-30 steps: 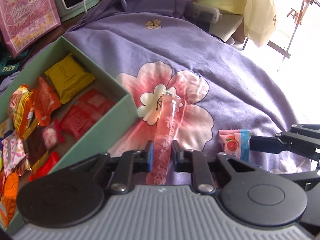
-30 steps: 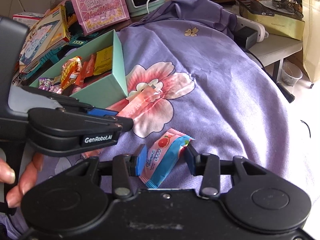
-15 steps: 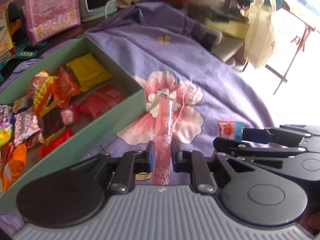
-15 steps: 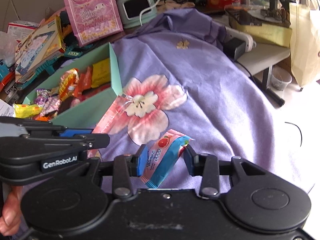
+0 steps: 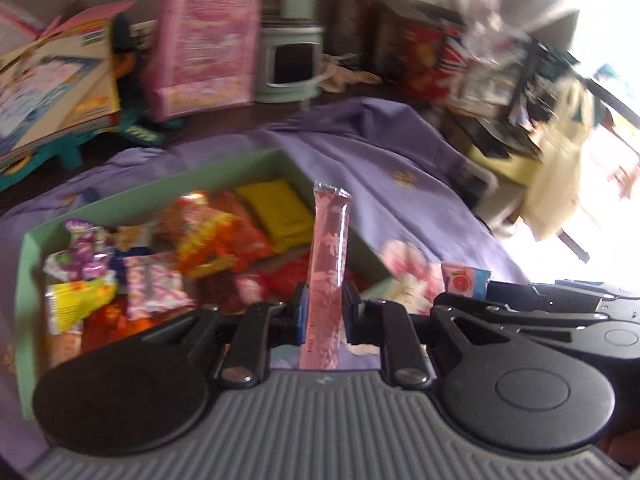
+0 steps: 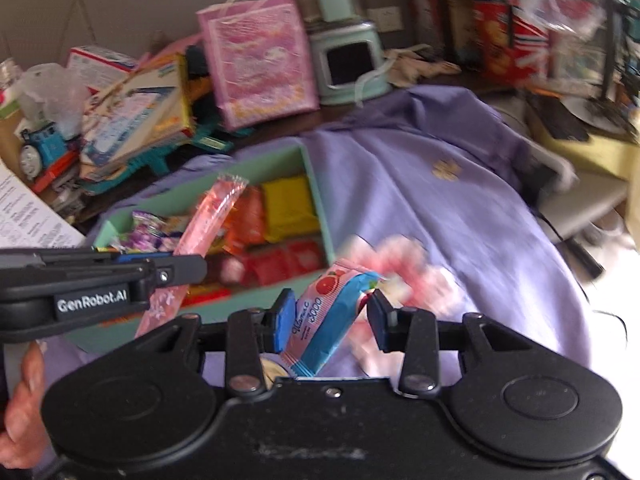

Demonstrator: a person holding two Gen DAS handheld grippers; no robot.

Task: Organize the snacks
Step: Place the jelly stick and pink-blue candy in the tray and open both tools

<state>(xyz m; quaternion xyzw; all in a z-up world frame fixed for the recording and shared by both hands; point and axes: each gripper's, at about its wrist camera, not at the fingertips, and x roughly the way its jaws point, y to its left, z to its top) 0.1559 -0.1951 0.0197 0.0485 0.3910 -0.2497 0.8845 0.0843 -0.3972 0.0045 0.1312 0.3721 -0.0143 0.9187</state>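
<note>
My left gripper (image 5: pixel 323 312) is shut on a long pink jelly stick (image 5: pixel 328 264) and holds it raised at the near right side of the green snack box (image 5: pixel 24 280). The stick also shows in the right wrist view (image 6: pixel 208 220), above the box (image 6: pixel 316 196). My right gripper (image 6: pixel 330 320) is shut on a blue and pink candy packet (image 6: pixel 332 312), held above the purple cloth (image 6: pixel 460 216) just right of the box. That packet shows in the left wrist view (image 5: pixel 464 276). The box holds several wrapped snacks.
A pink gift bag (image 6: pixel 260 60), a mint appliance (image 6: pixel 348 60), books and a toy train (image 6: pixel 40 152) crowd the back. A yellow box (image 6: pixel 588 148) and a chair stand to the right. The cloth has a pink flower print (image 6: pixel 404 272).
Both grippers have lifted and tilted up with their snacks and moved left toward the box. The jelly stick now hangs over the box instead of over the flower print.
</note>
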